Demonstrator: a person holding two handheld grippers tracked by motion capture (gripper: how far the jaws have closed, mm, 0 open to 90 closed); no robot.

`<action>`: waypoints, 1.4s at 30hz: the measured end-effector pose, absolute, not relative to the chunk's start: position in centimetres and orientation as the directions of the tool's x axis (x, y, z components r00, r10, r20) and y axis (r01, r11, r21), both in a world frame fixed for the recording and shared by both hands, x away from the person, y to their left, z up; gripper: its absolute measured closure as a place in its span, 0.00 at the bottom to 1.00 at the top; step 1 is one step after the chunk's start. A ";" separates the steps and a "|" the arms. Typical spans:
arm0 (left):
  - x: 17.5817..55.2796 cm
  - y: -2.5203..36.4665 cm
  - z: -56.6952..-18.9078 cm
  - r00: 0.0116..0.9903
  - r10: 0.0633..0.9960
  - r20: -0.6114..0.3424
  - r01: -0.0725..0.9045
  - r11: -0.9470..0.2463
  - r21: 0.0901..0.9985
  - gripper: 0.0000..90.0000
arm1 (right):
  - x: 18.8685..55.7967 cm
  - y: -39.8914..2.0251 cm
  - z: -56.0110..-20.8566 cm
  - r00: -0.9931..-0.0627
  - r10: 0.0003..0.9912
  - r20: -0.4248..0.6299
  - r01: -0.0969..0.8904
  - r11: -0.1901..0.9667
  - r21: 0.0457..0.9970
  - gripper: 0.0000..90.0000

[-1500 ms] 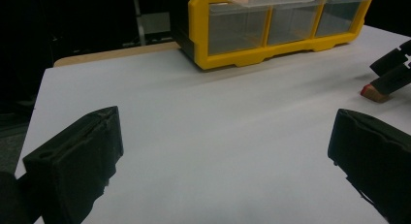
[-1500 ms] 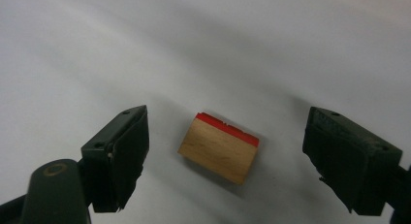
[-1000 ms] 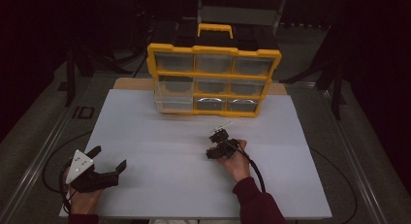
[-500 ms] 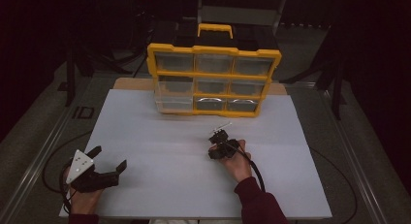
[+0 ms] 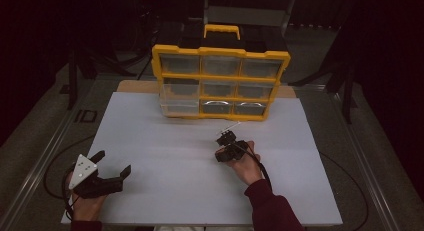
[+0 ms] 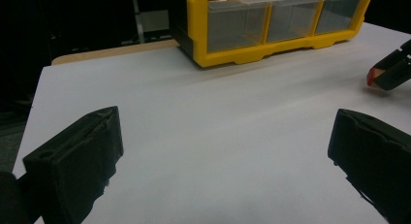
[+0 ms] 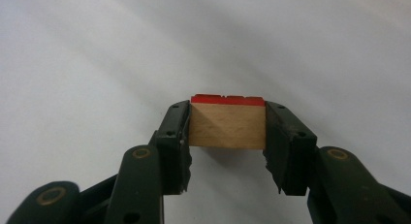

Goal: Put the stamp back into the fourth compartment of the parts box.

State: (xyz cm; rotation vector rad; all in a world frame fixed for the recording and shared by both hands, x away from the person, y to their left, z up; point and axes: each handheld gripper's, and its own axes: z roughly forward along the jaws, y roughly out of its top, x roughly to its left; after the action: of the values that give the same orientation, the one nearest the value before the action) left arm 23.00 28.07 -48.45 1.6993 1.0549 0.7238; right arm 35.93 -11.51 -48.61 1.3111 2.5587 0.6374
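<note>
While the right hand-held gripper (image 7: 228,124) is clamped on a small wooden block (image 7: 227,124) with a red far face, its jaws having just closed on the block's two sides, the right hand (image 5: 245,163) holds it low over the middle-right of the white desk (image 5: 165,141), jaws aimed toward the yellow drawer organizer (image 5: 220,83). The block sits between the pads, just above the desk surface. The left hand-held gripper (image 5: 112,163) rests near the front left corner, jaws spread wide with nothing between them, pointing across the desk. Bare white surface lies between the two grippers and ahead to the organizer, which stands at the far edge.
</note>
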 end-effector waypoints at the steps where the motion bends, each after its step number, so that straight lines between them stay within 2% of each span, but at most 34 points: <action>1: 23.0 28.1 -48.5 0.447 0.894 -0.005 0.317 -0.153 0.936 0.00 | 35.9 -11.5 -48.4 -0.590 0.807 0.021 0.722 0.516 0.461 0.61; 10: 23.0 28.0 -48.5 0.451 0.893 -0.004 0.316 -0.156 0.936 0.00 | 36.2 -12.1 -47.4 -0.569 0.818 0.084 0.745 0.469 0.473 0.61; 24: 23.0 28.0 -48.5 0.451 0.892 -0.006 0.316 -0.153 0.936 0.00 | 36.6 -12.1 -45.3 -0.569 0.820 0.061 0.729 0.469 0.499 0.61; 33: 23.0 28.0 -48.5 0.454 0.891 -0.006 0.314 -0.153 0.937 0.00 | 37.2 -12.3 -42.6 -0.583 0.812 0.019 0.695 0.486 0.530 0.61; 42: 23.0 28.0 -48.5 0.454 0.891 -0.007 0.314 -0.153 0.937 0.00 | 37.8 -12.2 -41.3 -0.596 0.802 0.034 0.687 0.487 0.540 0.61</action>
State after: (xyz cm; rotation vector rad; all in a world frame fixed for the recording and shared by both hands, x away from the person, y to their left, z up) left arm 23.00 28.03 -48.47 1.7000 1.0470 0.7187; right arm 37.76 -12.23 -41.33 1.2781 2.5103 0.7592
